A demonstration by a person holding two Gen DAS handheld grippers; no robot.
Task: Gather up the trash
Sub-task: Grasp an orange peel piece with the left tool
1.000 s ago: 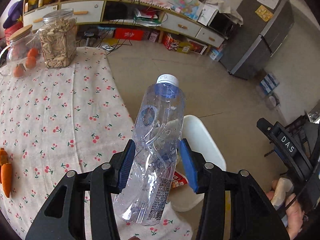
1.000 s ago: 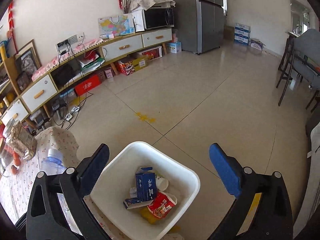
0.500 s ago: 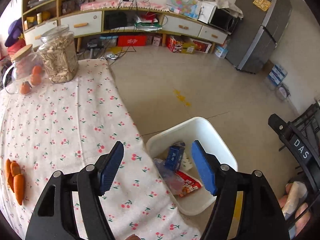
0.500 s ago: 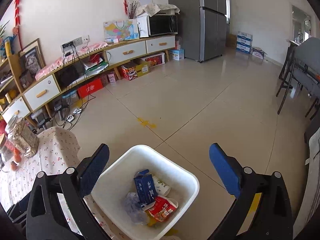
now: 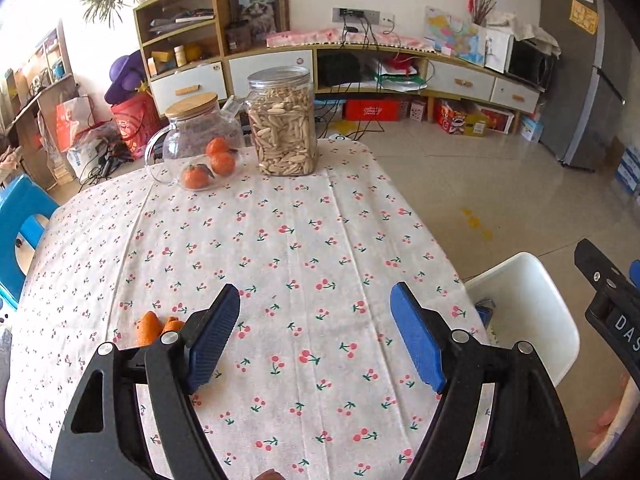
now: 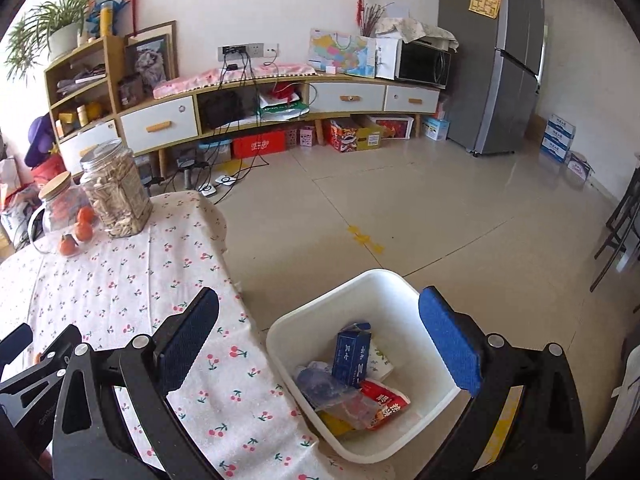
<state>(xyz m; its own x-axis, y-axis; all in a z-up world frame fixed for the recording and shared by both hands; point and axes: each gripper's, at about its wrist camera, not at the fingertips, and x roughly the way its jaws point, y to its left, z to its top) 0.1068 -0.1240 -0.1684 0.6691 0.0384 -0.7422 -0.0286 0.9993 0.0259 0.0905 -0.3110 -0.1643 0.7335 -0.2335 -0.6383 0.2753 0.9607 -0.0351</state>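
Two jars stand at the table's point(image 5: 304, 240) far edge: a seed jar point(image 5: 283, 122) with a clear lid and a glass jug point(image 5: 192, 136) with a wooden lid, with three tangerines point(image 5: 212, 162) just in front of the jug. The left gripper point(image 5: 316, 336) hangs over the cherry-print cloth, its jaws opening with nothing between them; orange peel pieces point(image 5: 154, 326), two as far as shows, lie just beside its left finger. The right gripper point(image 6: 320, 344) also stands wide and empty, above the table edge and the white bin point(image 6: 320, 320) on the floor beside the table. Only the right view looks into the bin: one crushed clear bottle point(image 6: 340, 396), one blue carton point(image 6: 352, 354) with white writing too small to read, one red wrapper point(image 6: 384, 402) and a white paper piece point(image 6: 380, 360) lie there. The left view shows just the bin's rim, and at its right edge the other gripper's body with the letters "DAS". A grey fridge point(image 6: 496, 60) carries two paper notes.
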